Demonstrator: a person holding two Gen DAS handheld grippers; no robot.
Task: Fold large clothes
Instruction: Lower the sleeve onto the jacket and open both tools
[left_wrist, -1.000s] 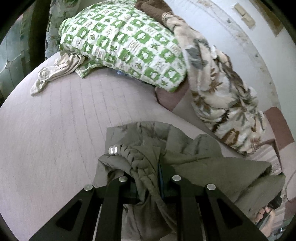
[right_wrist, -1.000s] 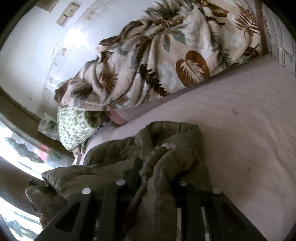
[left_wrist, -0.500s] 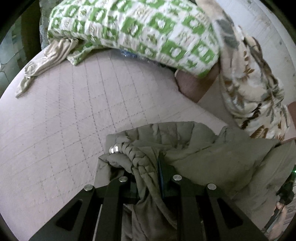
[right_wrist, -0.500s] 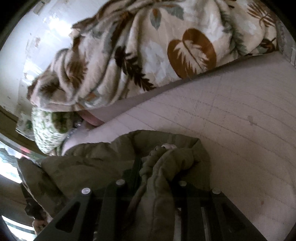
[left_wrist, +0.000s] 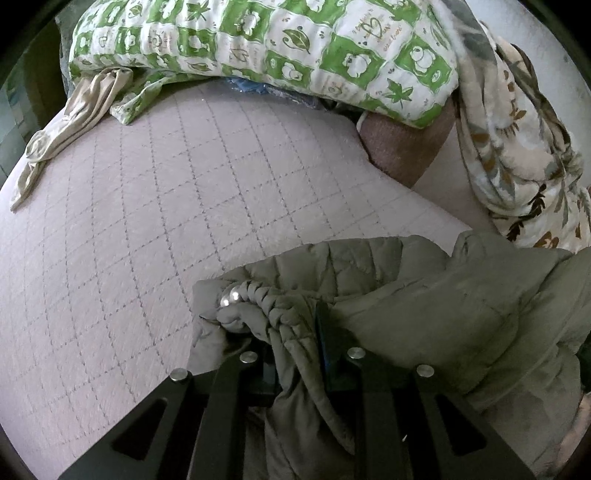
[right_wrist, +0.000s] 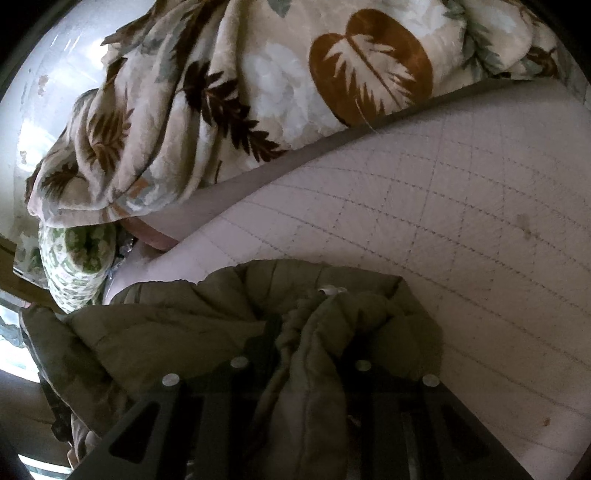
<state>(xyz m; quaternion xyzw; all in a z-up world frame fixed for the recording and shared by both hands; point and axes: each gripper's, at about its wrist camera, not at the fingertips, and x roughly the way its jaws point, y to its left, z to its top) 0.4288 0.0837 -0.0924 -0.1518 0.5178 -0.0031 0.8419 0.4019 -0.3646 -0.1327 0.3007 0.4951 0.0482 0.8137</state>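
Both tools clamped on the same olive-green quilted puffer jacket (left_wrist: 424, 295), one bunch of fabric each. Left tool (left_wrist: 299, 343) nearly together, pinching a thick twisted roll of the jacket's edge; only a sliver of blue pad visible against the cloth. Shiny metal snap (left_wrist: 229, 298) sitting right at the end of that roll, just past the fingertips. Right tool (right_wrist: 303, 354) same deal, squeezed almost shut on a fat fold of the padded edge that spills back over the tool's black frame. Pale snap or button (right_wrist: 330, 290) peeking out at the top of that fold.

Jacket itself slumped in a crumpled heap on the pinkish-lilac quilted mattress cover (left_wrist: 129, 221) of the bed, stretched between the two tools, rest of it puddled near the bottom of both views. Further back on the bed: green-and-white checked quilt with leaf and bear prints (left_wrist: 277, 48), cream fleece blanket with brown leaf pattern (right_wrist: 258, 92) piled against the wall, and a beige silky garment (left_wrist: 74, 114) lying crumpled by the green quilt's corner. Can't tell how much of the jacket hangs off the bed edge.
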